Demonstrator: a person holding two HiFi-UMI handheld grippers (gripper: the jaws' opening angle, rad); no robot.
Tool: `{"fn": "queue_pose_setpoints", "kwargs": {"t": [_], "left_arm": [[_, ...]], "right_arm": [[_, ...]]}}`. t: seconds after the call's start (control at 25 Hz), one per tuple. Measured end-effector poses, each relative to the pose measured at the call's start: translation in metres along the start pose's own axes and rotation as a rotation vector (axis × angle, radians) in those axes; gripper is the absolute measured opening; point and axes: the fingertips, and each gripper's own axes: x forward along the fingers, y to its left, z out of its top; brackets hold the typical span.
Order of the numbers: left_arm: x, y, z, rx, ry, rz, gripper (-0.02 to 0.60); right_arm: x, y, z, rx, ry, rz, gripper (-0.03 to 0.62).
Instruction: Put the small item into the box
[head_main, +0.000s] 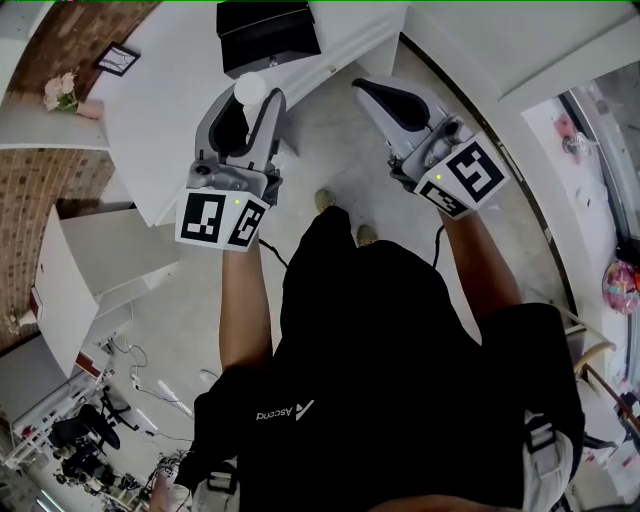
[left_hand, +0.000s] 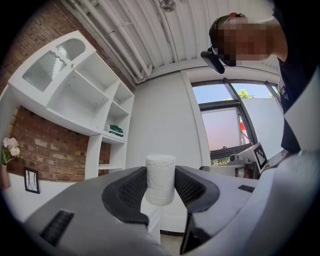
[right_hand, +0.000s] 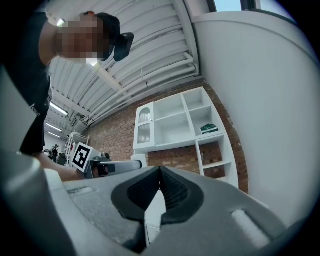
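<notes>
While the head view shows the left gripper (head_main: 247, 108) gripping the small white cylinder (head_main: 249, 88), the black box (head_main: 268, 35) lies just ahead on the worktop (head_main: 160, 110), nearer it than the right gripper (head_main: 368, 92). Left gripper view: jaws press the cylinder's sides. Right gripper view: jaws together, empty.

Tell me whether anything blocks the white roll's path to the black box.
Nothing visible does. The left tool grips the white roll just short of the black box, with only bare white table between them.
</notes>
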Motion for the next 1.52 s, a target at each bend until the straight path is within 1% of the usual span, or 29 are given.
{"fn": "queue_pose_setpoints", "kwargs": {"t": [0.24,0.52,0.76,0.96,1.12,1.28,1.52], "left_arm": [[0.029,0.032,-0.015,0.019,0.029,-0.022,0.167],[0.073,0.098,-0.037,0.016,0.082,-0.042,0.167],[0.108,0.153,-0.064,0.014,0.148,-0.098,0.167],[0.133,0.188,-0.087,-0.013,0.209,-0.143,0.167],[0.149,0.206,-0.107,-0.018,0.278,-0.183,0.167],[0.164,0.215,-0.127,-0.011,0.366,-0.225,0.167],[0.185,0.214,-0.165,-0.003,0.543,-0.283,0.167]], "right_arm": [[0.029,-0.029,-0.012,-0.01,0.025,-0.023,0.002],[0.094,-0.074,-0.03,-0.016,0.059,-0.055,0.002],[0.152,-0.109,-0.045,-0.026,0.087,-0.099,0.002],[0.189,-0.134,-0.054,-0.045,0.116,-0.141,0.002],[0.208,-0.147,-0.062,-0.061,0.138,-0.162,0.002],[0.22,-0.161,-0.07,-0.07,0.166,-0.168,0.002],[0.229,-0.188,-0.084,-0.078,0.201,-0.155,0.002]]}}
